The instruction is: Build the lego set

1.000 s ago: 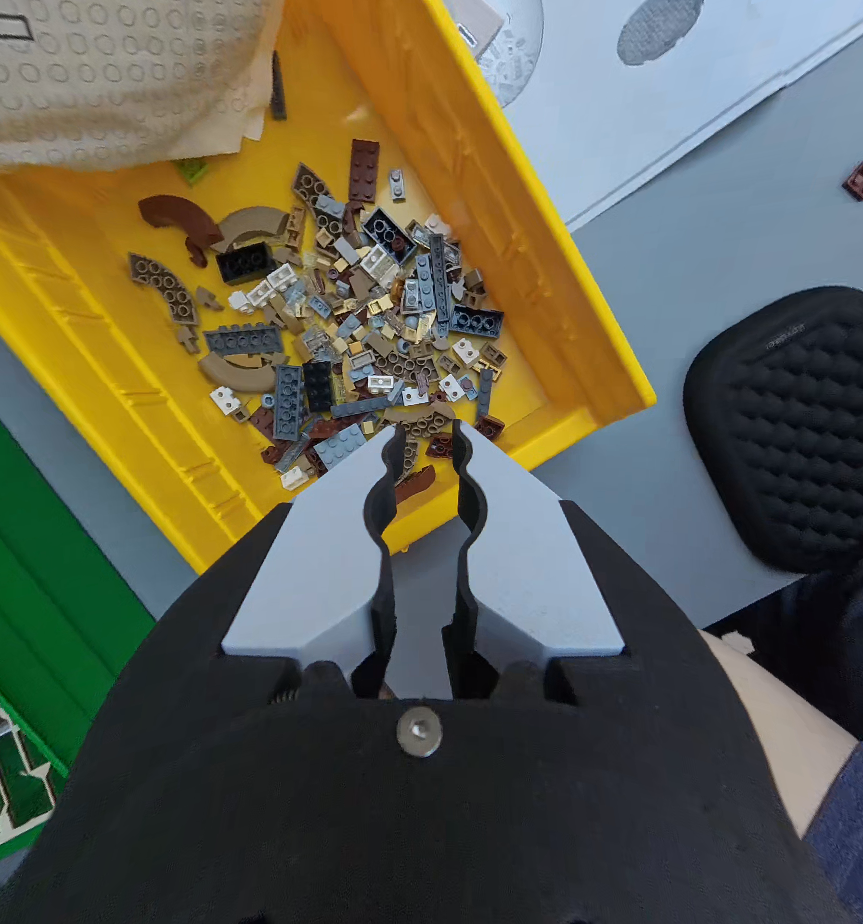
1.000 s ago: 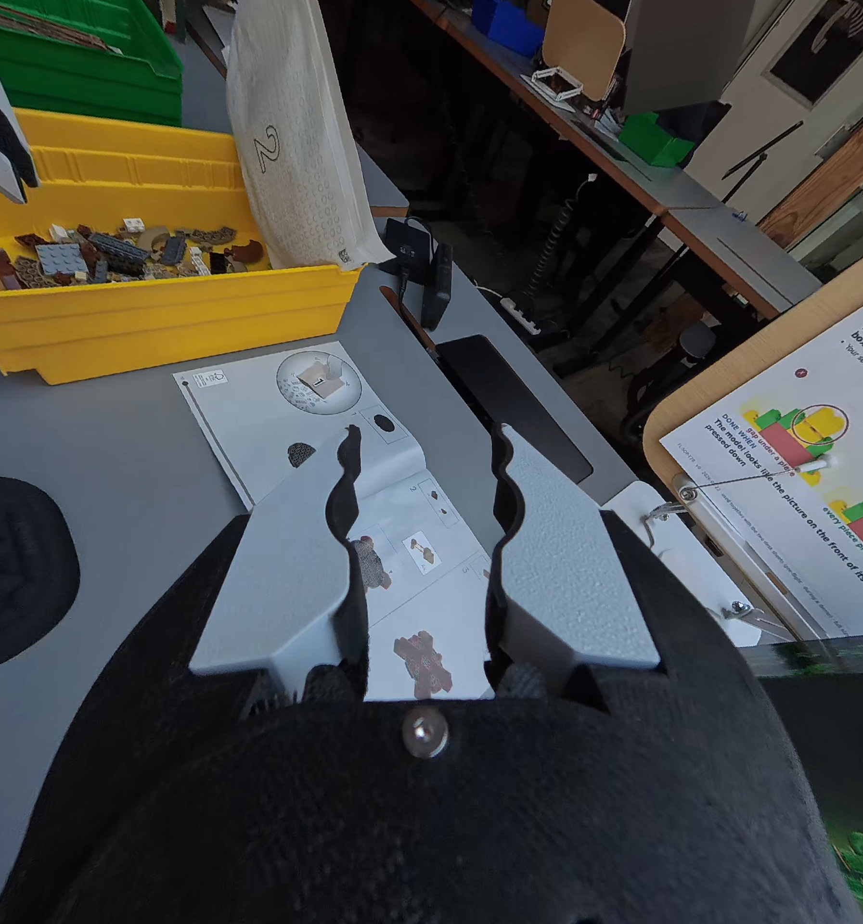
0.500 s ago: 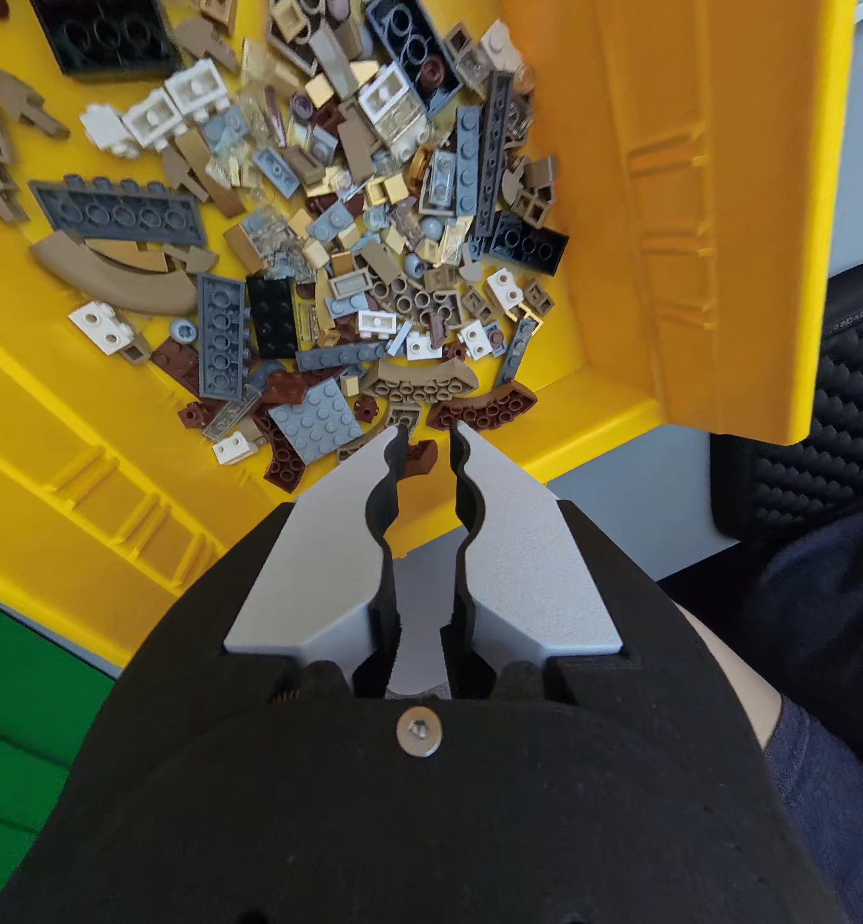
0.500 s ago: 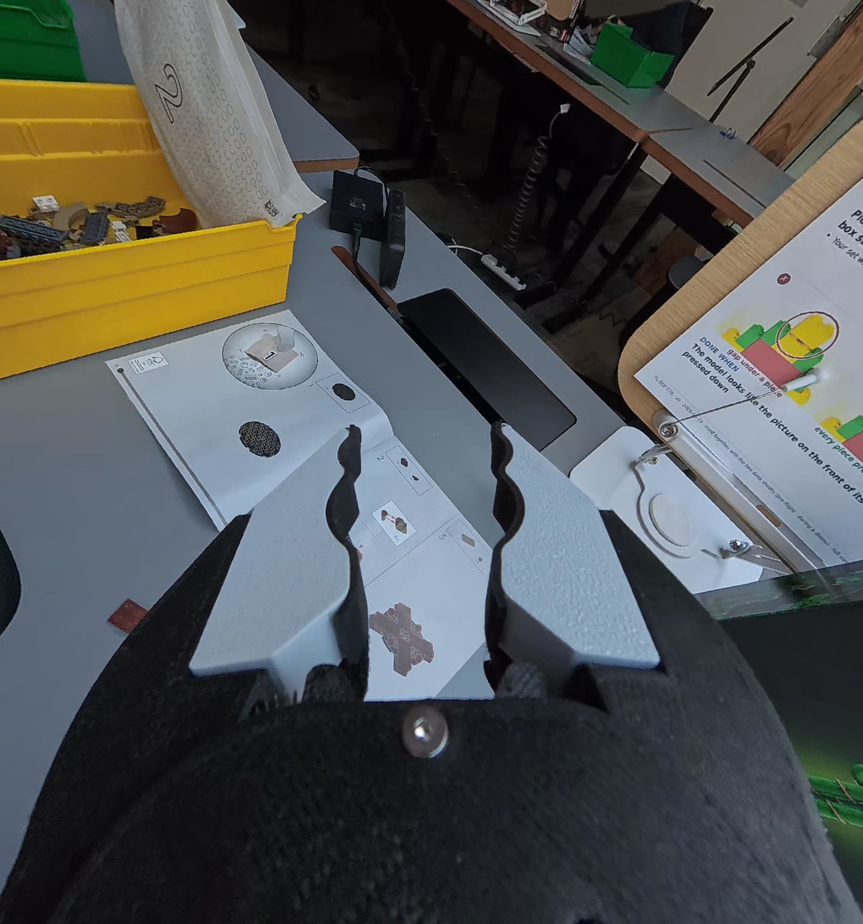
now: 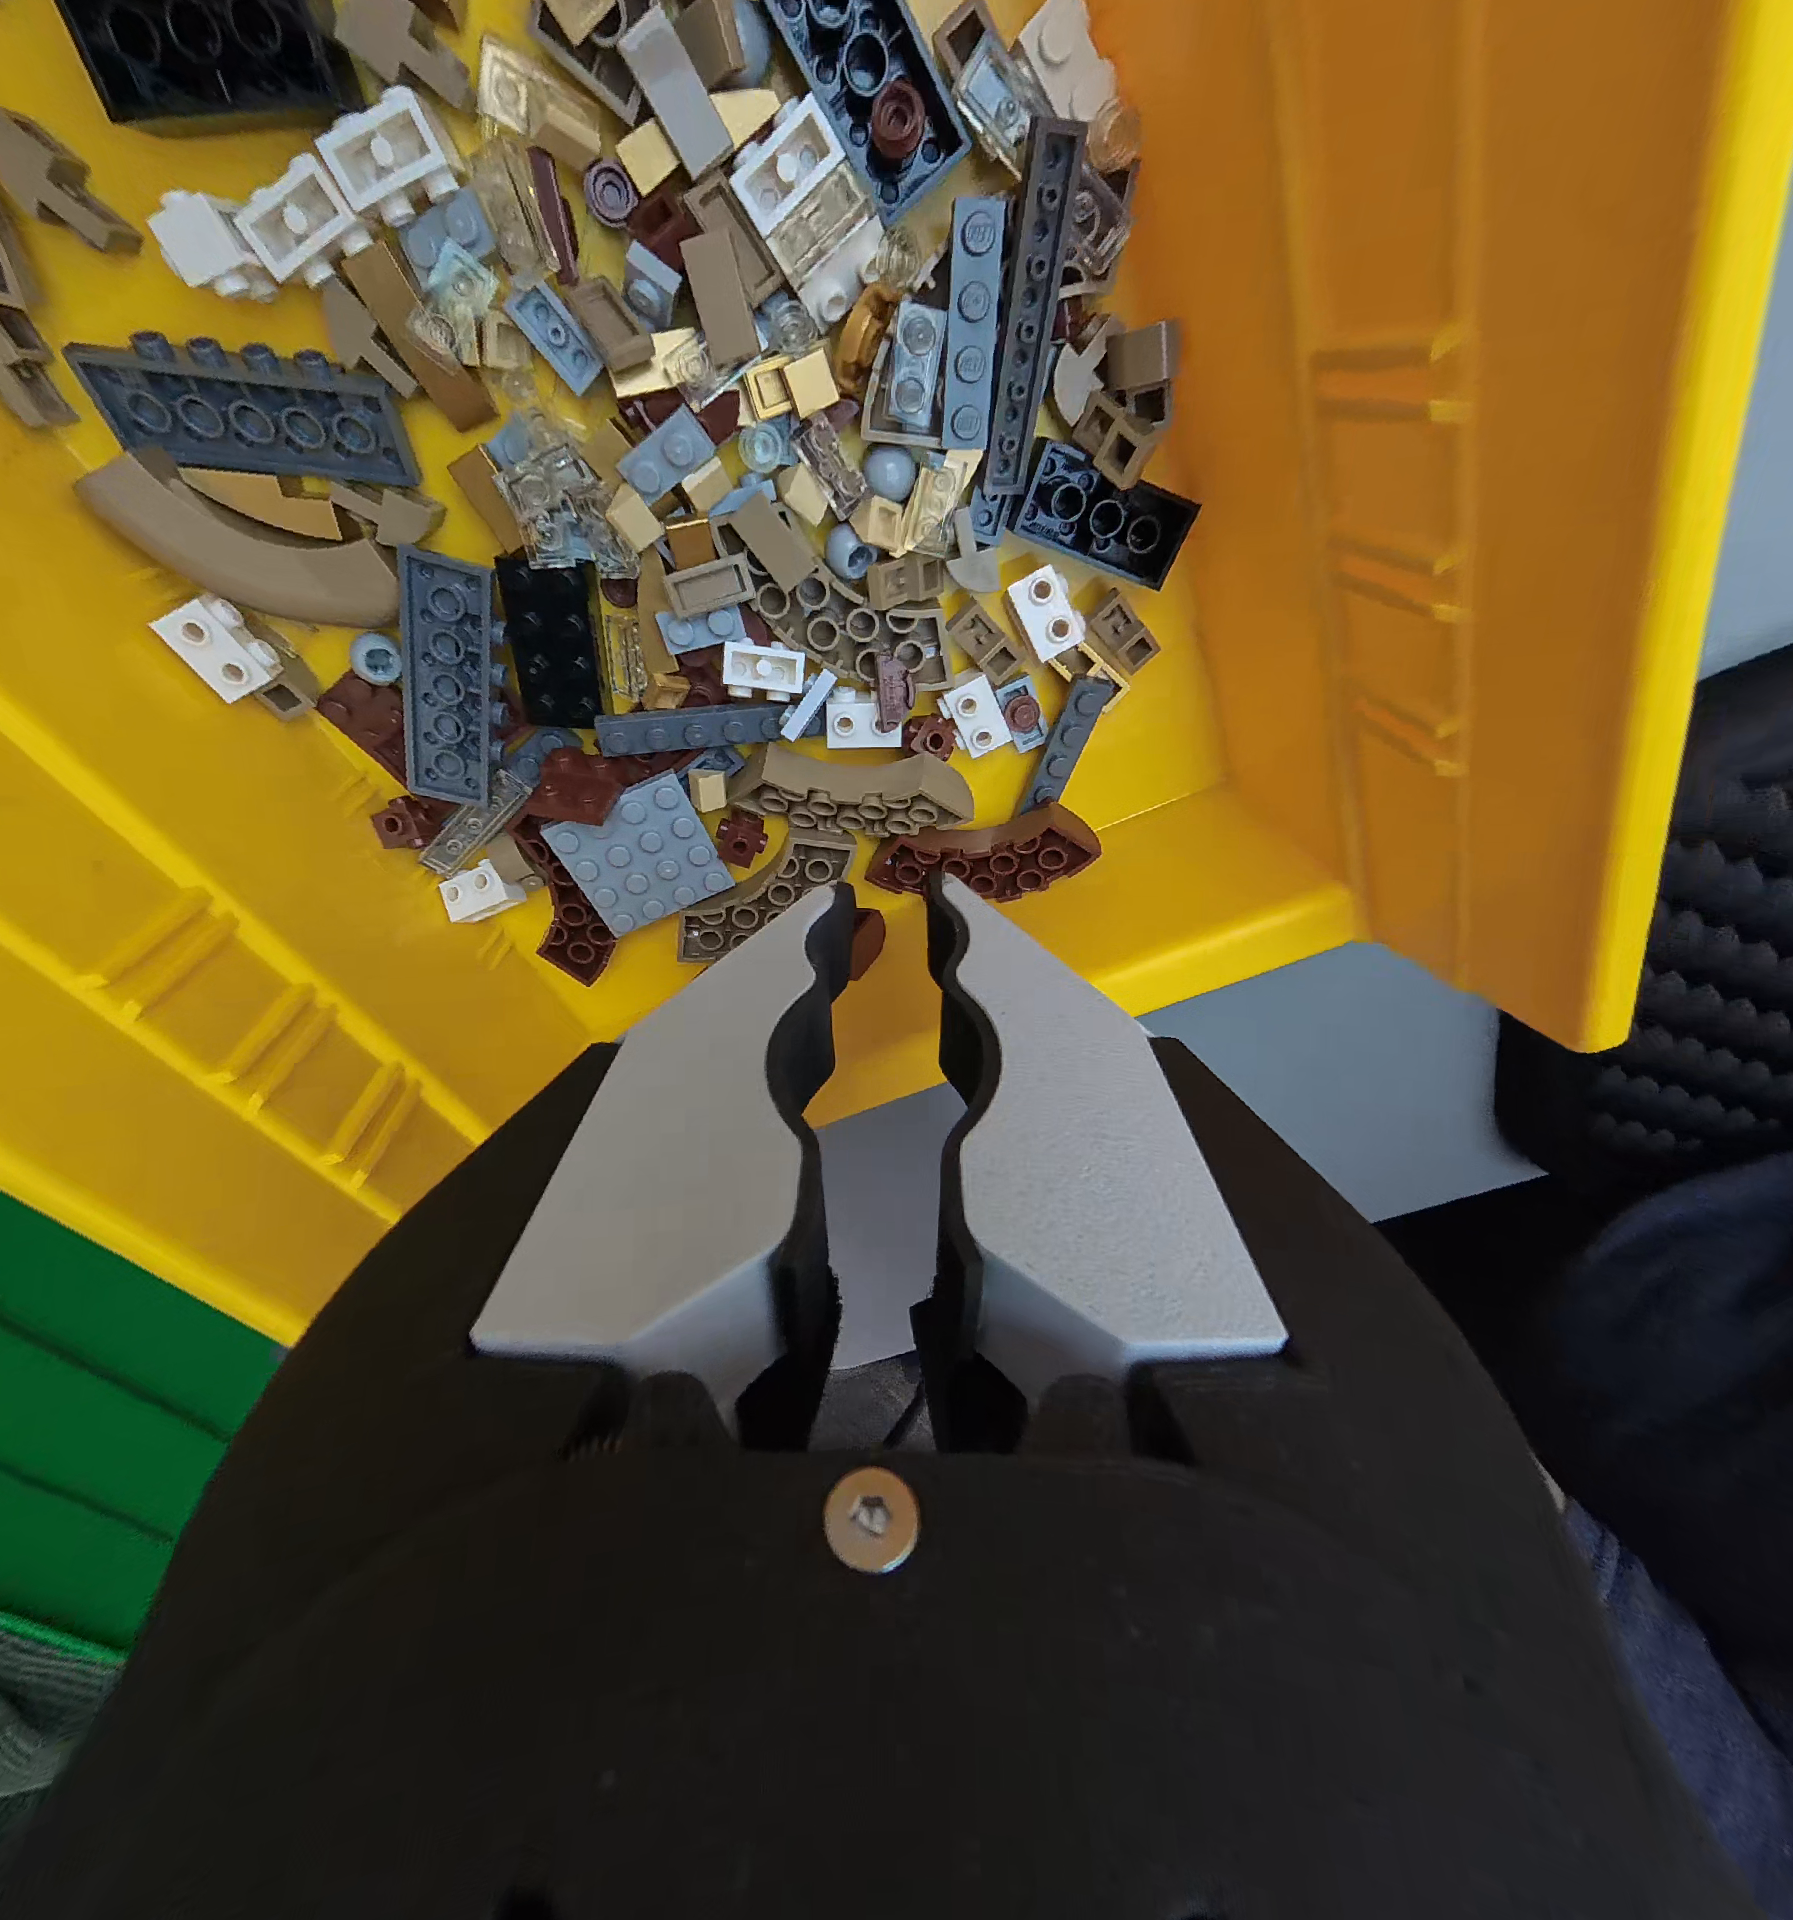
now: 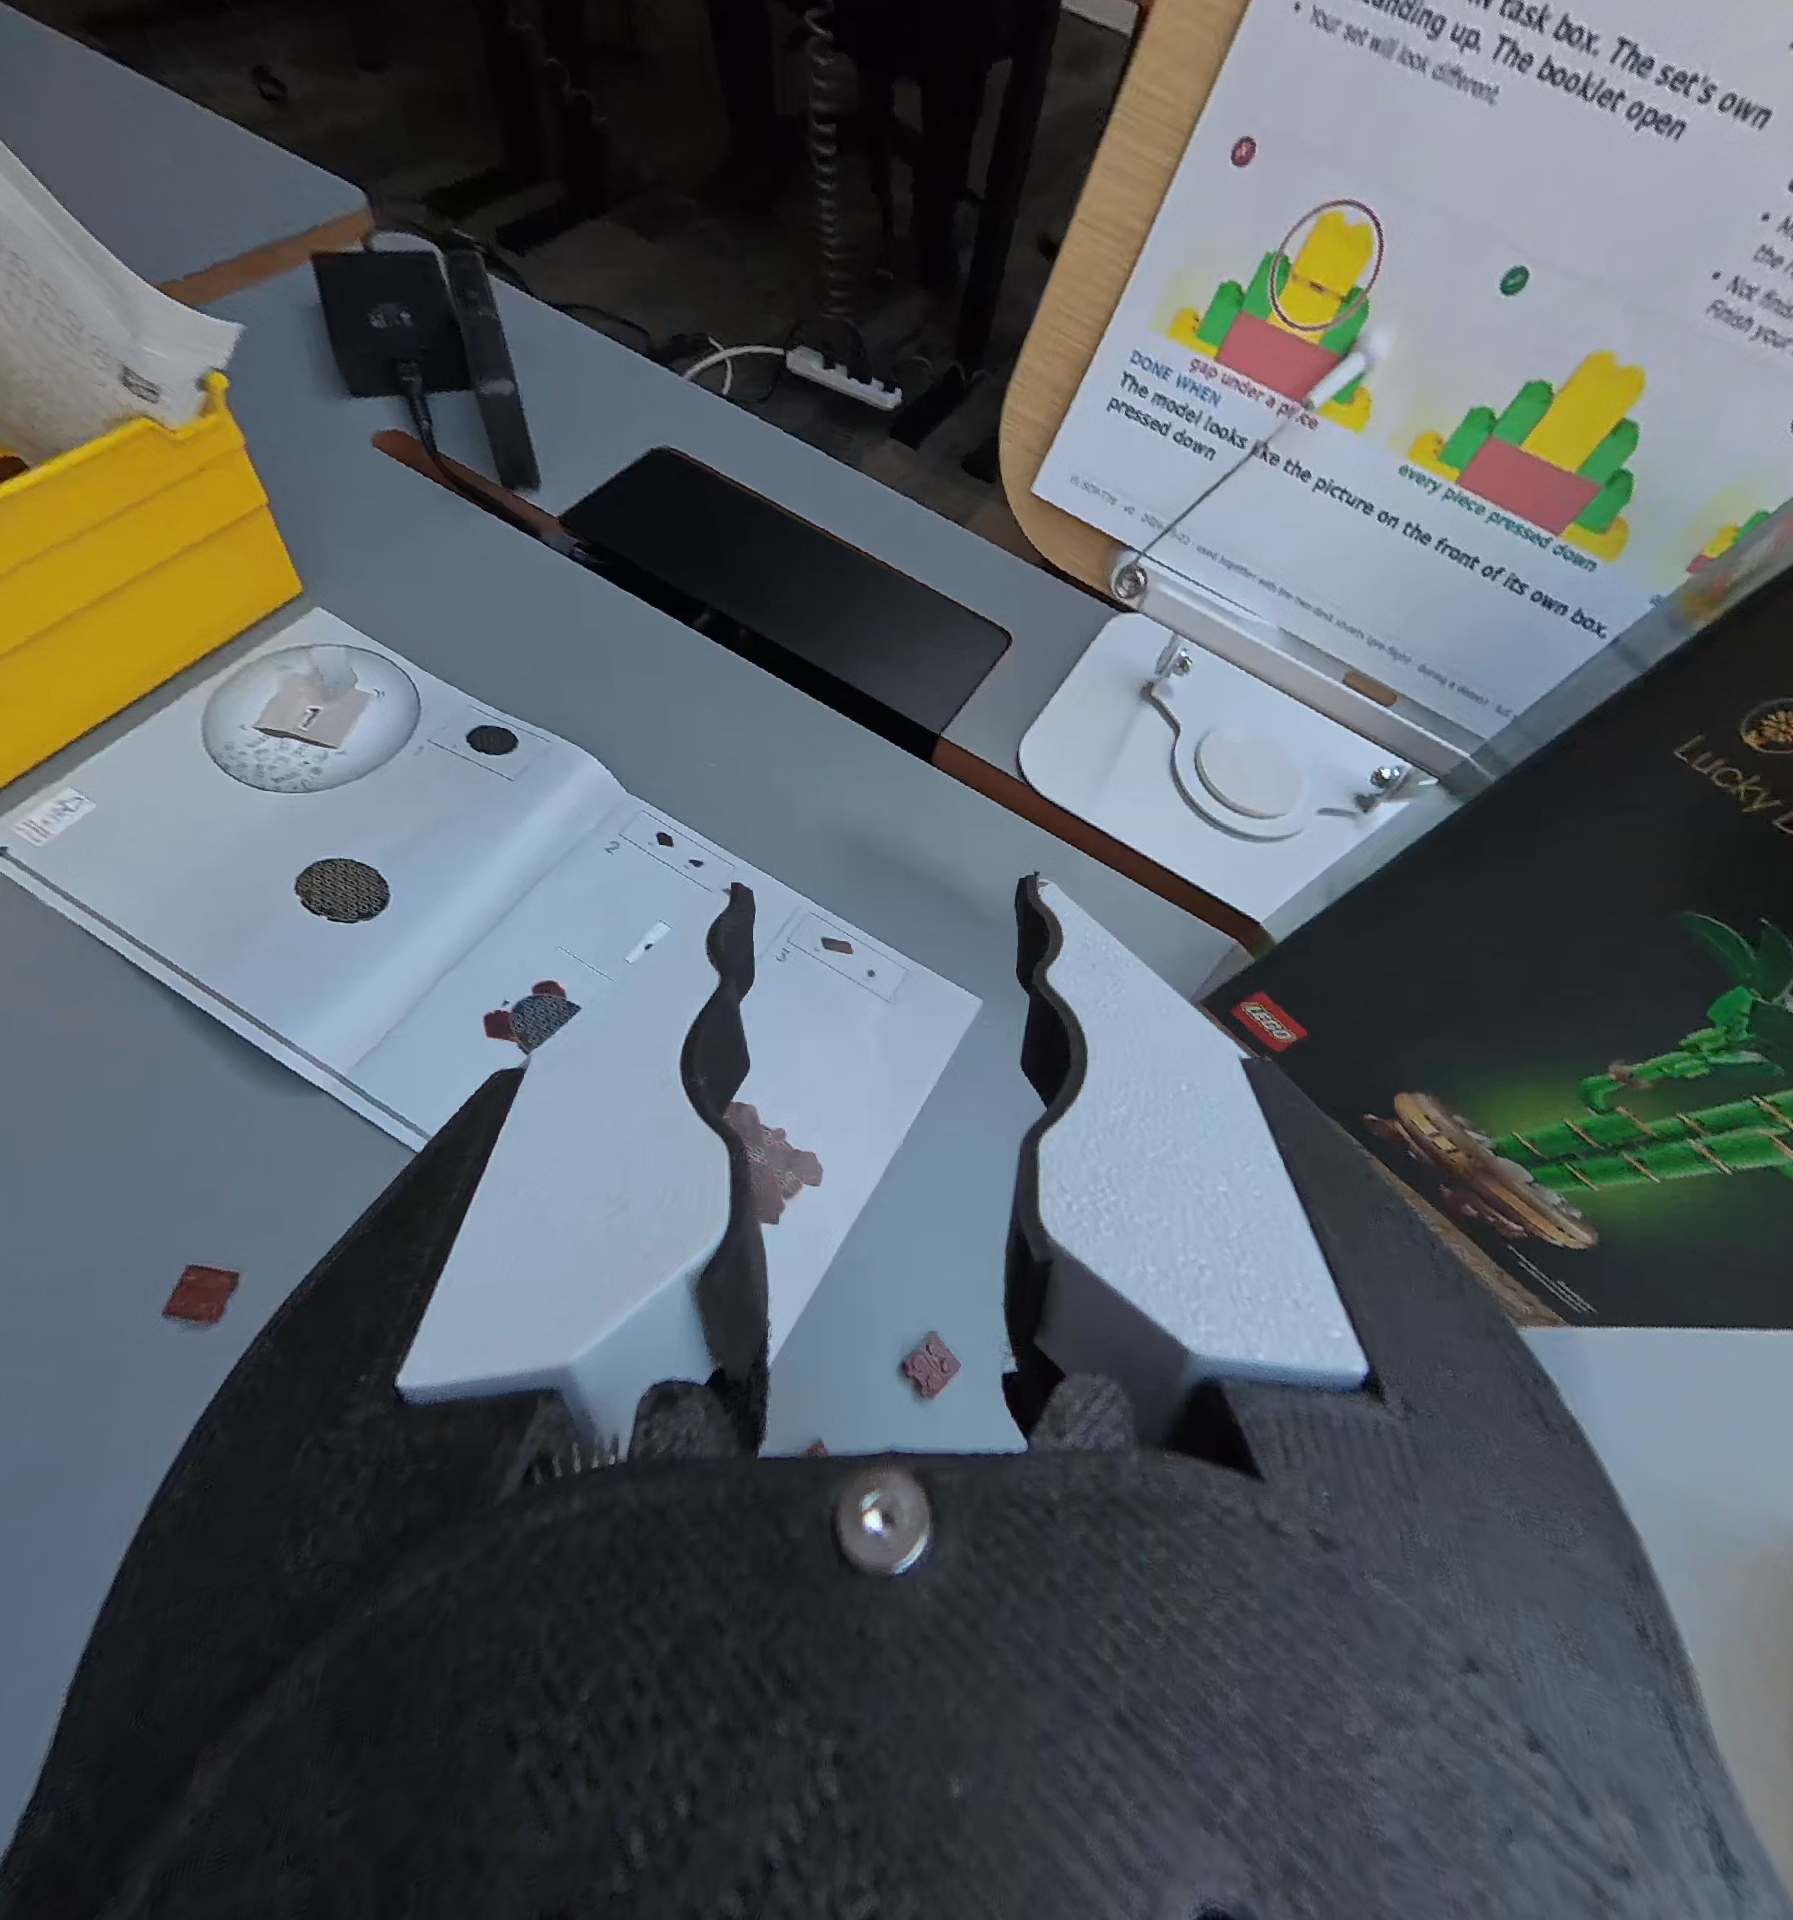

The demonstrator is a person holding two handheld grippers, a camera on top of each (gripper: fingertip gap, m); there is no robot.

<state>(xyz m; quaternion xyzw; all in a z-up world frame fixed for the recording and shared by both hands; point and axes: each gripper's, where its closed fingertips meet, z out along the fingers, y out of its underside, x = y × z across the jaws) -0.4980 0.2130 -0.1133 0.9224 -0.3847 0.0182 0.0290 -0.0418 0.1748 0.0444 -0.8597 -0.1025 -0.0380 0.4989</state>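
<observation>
A yellow bin (image 5: 1391,520) holds a pile of small lego pieces (image 5: 726,520) in brown, tan, grey, white and black. My left gripper (image 5: 887,904) hangs low over the pile's near edge, open by a narrow gap and empty. A small reddish-brown piece (image 5: 868,940) lies between its tips, and a curved reddish-brown brick (image 5: 985,857) lies just beyond them. My right gripper (image 6: 876,894) is open and empty above the open instruction booklet (image 6: 456,831). Two small reddish-brown plates (image 6: 201,1294) (image 6: 930,1363) lie on the grey table under it.
A green bin (image 5: 61,1403) stands left of the yellow one and a black padded mat (image 5: 1754,987) right of it. In the right wrist view, the lego box (image 6: 1598,1039), an instruction board on a stand (image 6: 1443,312), a black slab (image 6: 788,592), a white bag (image 6: 30,312). Spacing between my two grippers at the tips: around 50 centimeters.
My left gripper has dropped closer to the pile and its gap is a little narrower. My right gripper has swung right, from the bin side toward the lego box, and stays open.
</observation>
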